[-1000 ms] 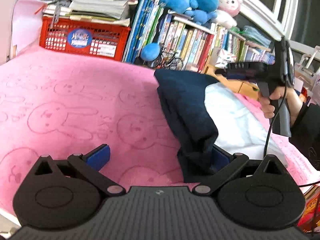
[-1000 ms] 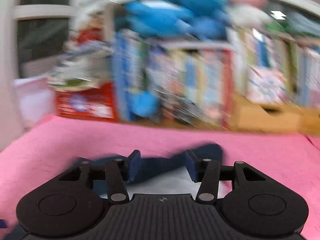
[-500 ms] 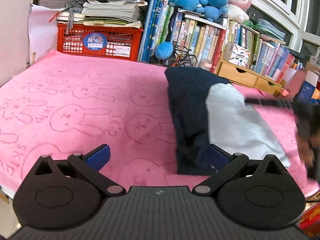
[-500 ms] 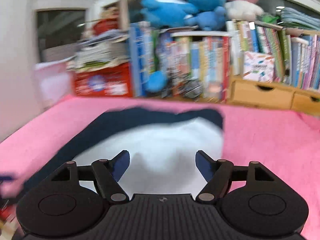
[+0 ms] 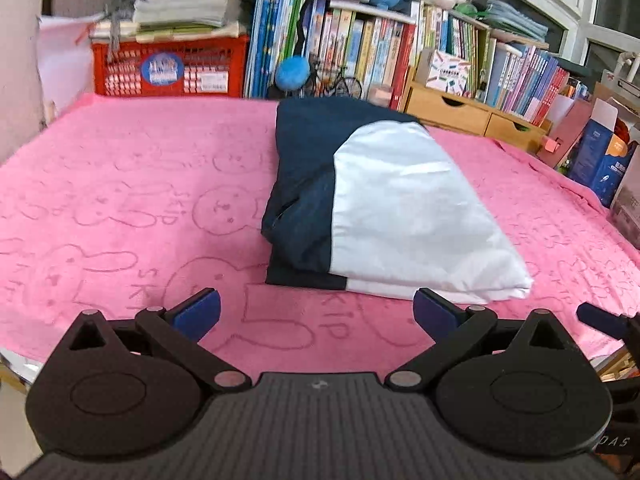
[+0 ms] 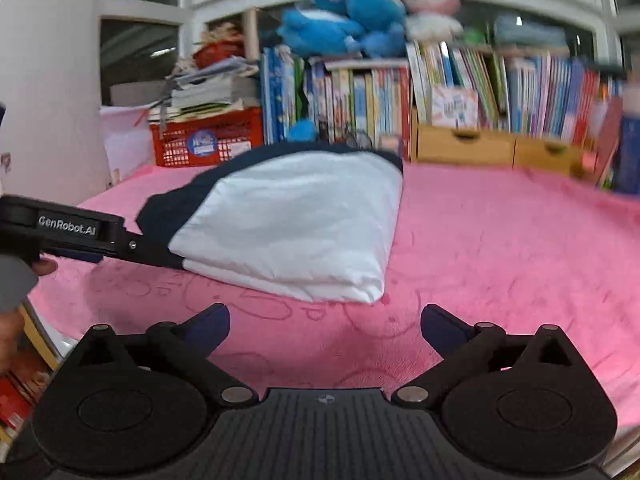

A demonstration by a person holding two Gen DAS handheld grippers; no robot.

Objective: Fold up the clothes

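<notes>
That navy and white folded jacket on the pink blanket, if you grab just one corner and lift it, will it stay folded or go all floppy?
Probably floppy. The folded jacket is thin cloth in soft, puffy layers, so one lifted corner would likely let the rest droop and unfold. It looks light for its bulk. Pushed, it may bunch rather than glide, since the pink blanket looks fuzzy.

Your right claw (image 6: pixel 325 322) has just been opening and now stands wide, nothing between its fingers, above the pink bunny-print blanket (image 6: pixel 500 248). Just beyond it lies the folded navy-and-white garment (image 6: pixel 296 224). Your left claw (image 6: pixel 80 236) reaches in from the left edge, its tip at the garment's near-left corner. Behind are a red crate (image 6: pixel 208 142), a row of books (image 6: pixel 440 92) and blue plush toys (image 6: pixel 340 28).
</notes>
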